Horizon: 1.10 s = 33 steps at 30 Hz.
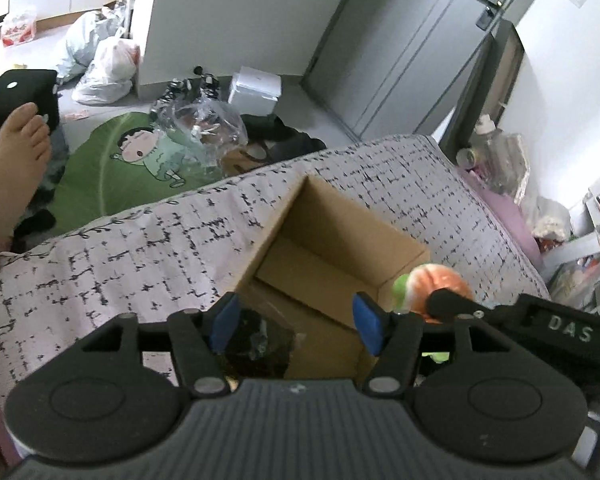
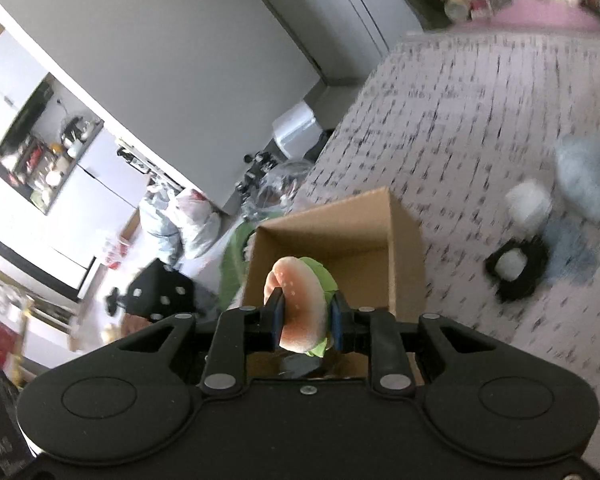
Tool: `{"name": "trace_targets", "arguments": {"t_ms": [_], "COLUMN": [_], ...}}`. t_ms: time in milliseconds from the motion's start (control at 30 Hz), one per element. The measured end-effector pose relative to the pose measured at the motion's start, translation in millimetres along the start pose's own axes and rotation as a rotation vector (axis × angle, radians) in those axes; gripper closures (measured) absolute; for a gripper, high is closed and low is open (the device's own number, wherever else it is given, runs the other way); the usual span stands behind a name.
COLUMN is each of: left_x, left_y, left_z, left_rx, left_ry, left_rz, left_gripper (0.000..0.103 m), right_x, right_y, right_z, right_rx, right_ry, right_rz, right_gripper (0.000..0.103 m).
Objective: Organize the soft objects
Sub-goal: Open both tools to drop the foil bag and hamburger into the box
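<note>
The right gripper (image 2: 306, 316) is clenched on a plush burger (image 2: 300, 304), its blue pads pressing the orange bun from both sides with a green lettuce layer squeezed out on the right; the lower edge of the toy is cut off behind the gripper body. It hangs over the open cardboard box (image 2: 404, 240), which stands on a bed cover (image 2: 460, 120) printed with black dashes. The left gripper (image 1: 296, 326) is released, its jaws apart above the near part of the same box (image 1: 336, 236) with nothing pressed between the pads. Below them lies a dark object (image 1: 260, 344) inside the box, mostly hidden by the fingers and too dim to identify. In the left wrist view the burger (image 1: 432, 280) shows at the box's right corner, partly covered by a black finger of the other tool. Farther right on the cover, in the right wrist view, are a white ball (image 2: 528, 204), a pale blue fluffy toy (image 2: 588, 180) and a black-framed white item (image 2: 516, 268), all smeared by blur. A bare foot (image 1: 24, 144) enters at the left edge, cut off by the frame.
</note>
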State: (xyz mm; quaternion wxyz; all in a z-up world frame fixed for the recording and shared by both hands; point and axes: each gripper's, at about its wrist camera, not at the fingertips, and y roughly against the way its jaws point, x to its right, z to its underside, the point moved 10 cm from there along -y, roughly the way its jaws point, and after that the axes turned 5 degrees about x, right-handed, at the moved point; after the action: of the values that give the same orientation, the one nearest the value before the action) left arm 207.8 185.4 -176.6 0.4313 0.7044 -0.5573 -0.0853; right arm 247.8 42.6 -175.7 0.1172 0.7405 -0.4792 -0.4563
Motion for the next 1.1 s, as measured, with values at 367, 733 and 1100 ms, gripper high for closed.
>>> {"name": "trace_targets", "arguments": {"t_ms": [367,733,1100], "left_x": [0.2,55.7,103.8], "left_y": [23.7,55.4,81.9], "left_z": [-15.6,-8.6,8.4], "left_rx": [0.014,0.039,0.103], "left_ry": [0.008,-0.07,-0.12], "left_rz": [-0.005,0.048,0.065], "left_gripper": [0.025,0.012,0.0], "right_x": [13.3,61.2,96.3], "right_y": [42.7,112.7,155.7], "right_z": [-16.7,-40.0,-45.5], "right_rx": [0.036,0.133,0.157], "right_ry": [-0.023,-0.016,0.043], "right_rz": [0.008,0.076,0.127], "right_gripper": [0.04,0.021,0.006]}}
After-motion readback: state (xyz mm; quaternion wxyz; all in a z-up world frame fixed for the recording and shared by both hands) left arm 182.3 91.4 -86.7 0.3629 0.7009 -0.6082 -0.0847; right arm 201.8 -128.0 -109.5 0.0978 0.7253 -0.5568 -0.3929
